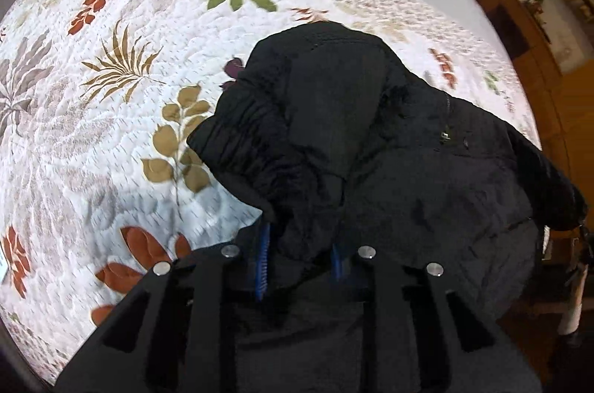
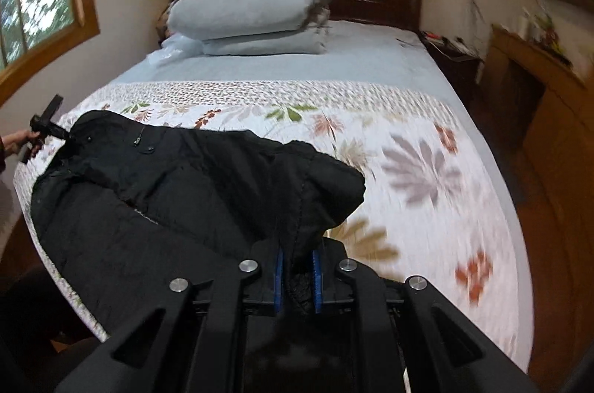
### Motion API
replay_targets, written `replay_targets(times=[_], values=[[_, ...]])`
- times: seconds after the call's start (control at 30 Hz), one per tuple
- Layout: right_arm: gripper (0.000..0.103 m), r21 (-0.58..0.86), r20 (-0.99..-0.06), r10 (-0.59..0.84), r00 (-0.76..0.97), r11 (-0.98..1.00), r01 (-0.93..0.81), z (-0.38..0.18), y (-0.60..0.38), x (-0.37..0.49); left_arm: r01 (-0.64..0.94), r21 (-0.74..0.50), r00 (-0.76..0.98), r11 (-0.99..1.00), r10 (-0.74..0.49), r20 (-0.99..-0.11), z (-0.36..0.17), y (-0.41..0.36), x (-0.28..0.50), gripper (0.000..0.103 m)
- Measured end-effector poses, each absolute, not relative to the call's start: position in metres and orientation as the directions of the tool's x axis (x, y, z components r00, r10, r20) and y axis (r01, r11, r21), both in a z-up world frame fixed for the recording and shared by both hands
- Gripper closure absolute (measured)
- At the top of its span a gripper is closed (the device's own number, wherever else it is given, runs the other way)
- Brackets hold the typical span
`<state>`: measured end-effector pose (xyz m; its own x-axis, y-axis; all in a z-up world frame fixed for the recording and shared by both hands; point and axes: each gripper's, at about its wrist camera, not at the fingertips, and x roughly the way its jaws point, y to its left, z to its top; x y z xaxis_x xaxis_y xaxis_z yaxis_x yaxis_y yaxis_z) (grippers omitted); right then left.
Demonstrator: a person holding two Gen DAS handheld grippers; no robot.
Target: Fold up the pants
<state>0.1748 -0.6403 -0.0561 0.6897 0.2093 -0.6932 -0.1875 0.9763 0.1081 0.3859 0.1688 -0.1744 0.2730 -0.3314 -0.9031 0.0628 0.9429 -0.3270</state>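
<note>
Pants [image 2: 178,192] pinched by both: left gripper [image 1: 300,259] jaws clamped, right gripper [image 2: 297,278] too; view blurred.

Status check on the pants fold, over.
Left gripper and right gripper both shut on pants. Pants bunched, partly lifted off quilt. Nothing in the way.
</note>
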Motion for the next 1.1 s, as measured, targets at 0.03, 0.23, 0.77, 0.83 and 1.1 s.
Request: replay_targets(times=[0.03,0.23,0.77,0.83,1.1], values=[[0.091,0.124,-0.695,0.211,0.688,0.977,-0.175,-0.061,-0.646,0.169,0.066,-0.337,0.283,0.939,-0.341,-0.896,-0.172,0.169,0.381,0.079],[0.091,0.211,-0.734,0.230,0.639,0.972,-0.107,-0.104,-0.658,0.132,0.100,-0.423,0.338,0.901,-0.431,-0.837,-0.165,0.172,0.332,0.079],[0.090,0.306,-0.783,0.215,0.583,0.950,0.060,-0.151,-0.675,0.079,0.112,-0.533,0.345,0.839,-0.535,-0.771,-0.174,0.195,0.208,0.077],[0.088,0.316,-0.792,0.213,0.573,0.945,0.086,-0.155,-0.679,0.075,0.121,-0.527,0.355,0.841,-0.532,-0.769,-0.174,0.200,0.200,0.075],[0.041,0.221,-0.835,0.077,0.545,0.954,0.203,-0.126,-0.673,0.054,0.182,-0.490,0.400,0.852,-0.519,-0.755,-0.182,0.196,0.196,0.072]])
